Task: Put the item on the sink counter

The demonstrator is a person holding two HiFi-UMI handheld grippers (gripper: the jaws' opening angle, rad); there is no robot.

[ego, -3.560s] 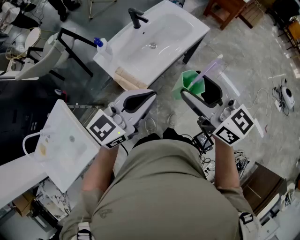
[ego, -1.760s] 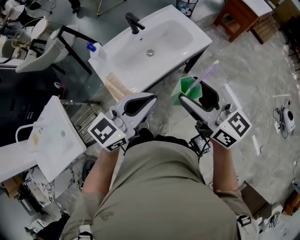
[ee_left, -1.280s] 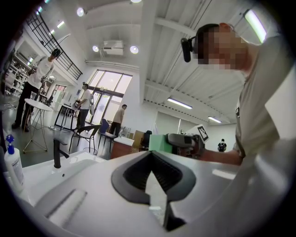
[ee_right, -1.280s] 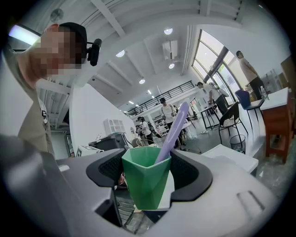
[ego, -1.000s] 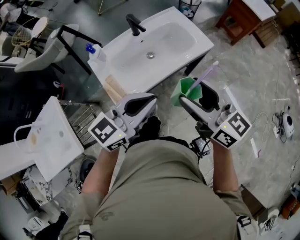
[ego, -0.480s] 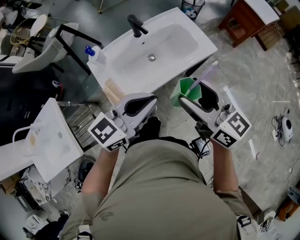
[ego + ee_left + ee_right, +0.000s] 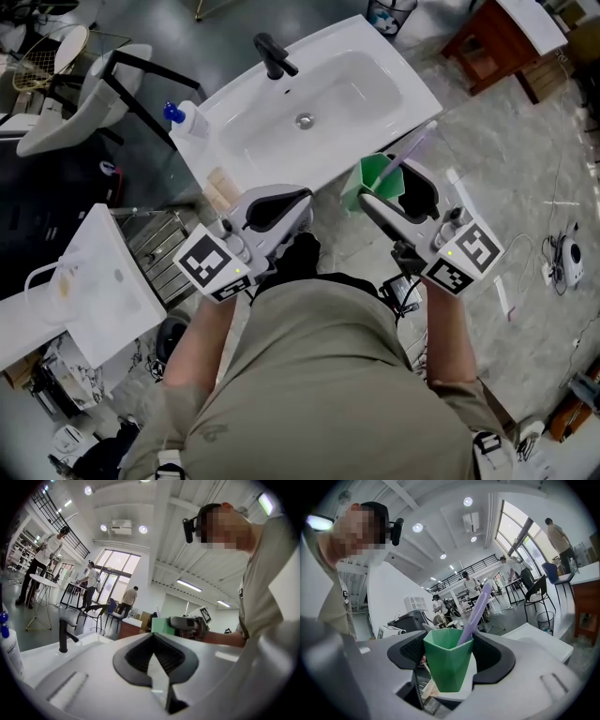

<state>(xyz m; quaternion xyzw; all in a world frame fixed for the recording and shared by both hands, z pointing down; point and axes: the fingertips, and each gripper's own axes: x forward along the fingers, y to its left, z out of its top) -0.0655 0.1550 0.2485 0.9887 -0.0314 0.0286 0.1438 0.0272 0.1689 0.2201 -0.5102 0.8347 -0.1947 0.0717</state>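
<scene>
Right gripper (image 7: 390, 188) is clamping the green cup (image 7: 446, 666) between its jaws, cup standing upright. A purple stick (image 7: 476, 612) is leaning out of the cup, tilting right. Cup is hanging over the floor just off the near edge of the white sink counter (image 7: 380, 45), not resting on it. Left gripper (image 7: 157, 654) is sitting with its jaws together, holding nothing. Black faucet (image 7: 273, 55) is standing at the counter's far side, blue-capped bottle (image 7: 185, 118) at its left end.

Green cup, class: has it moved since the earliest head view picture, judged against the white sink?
Yes. The green cup, held in the right gripper's jaws, has come closer to the white sink's front edge; less floor shows between them now.
</scene>
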